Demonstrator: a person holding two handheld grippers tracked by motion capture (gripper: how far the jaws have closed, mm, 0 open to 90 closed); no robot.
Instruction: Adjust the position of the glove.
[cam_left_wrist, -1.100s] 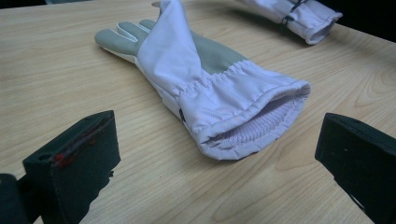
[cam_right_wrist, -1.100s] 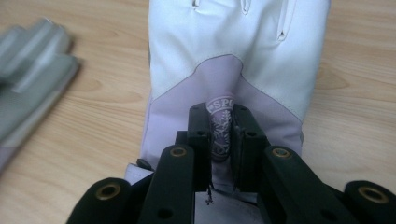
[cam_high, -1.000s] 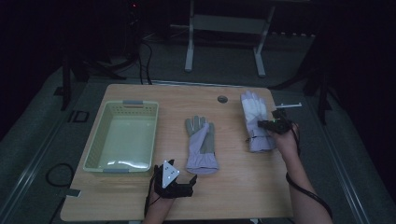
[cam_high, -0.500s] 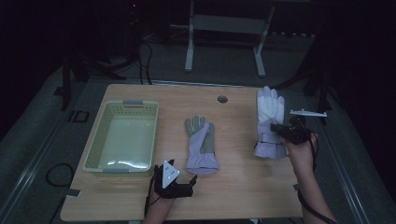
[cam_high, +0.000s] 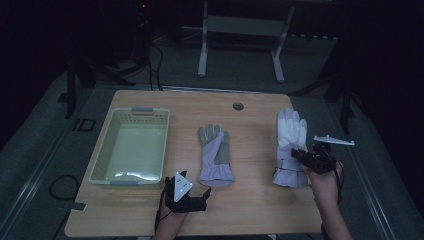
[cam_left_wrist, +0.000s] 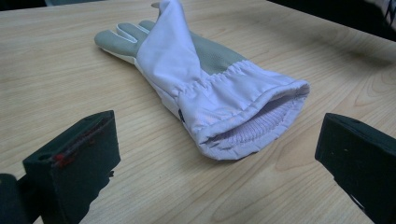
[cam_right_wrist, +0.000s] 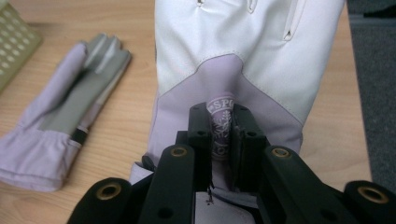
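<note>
A white and lilac glove (cam_high: 291, 131) lies back up near the table's right edge, fingers pointing away from me. My right gripper (cam_high: 296, 155) is shut on the lilac tab at its wrist, and the right gripper view shows the glove (cam_right_wrist: 247, 46) with the gripper (cam_right_wrist: 223, 116) pinching that lettered tab. A second lilac glove with a grey palm (cam_high: 216, 155) lies flat at the table's middle. My left gripper (cam_high: 204, 193) rests near the front edge, open. In its own view the gripper (cam_left_wrist: 215, 172) faces the cuff of the grey-palmed glove (cam_left_wrist: 210, 79), apart from it.
A pale green basket (cam_high: 100, 155) stands empty on the left of the table, and its corner (cam_right_wrist: 14, 42) shows in the right gripper view. A round cable hole (cam_high: 238, 106) sits near the far edge. The white glove lies close to the table's right edge (cam_high: 312, 165).
My right gripper has moved right and toward the near edge, dragging the white glove with it. The left gripper and the grey-palmed glove have stayed where they were.
</note>
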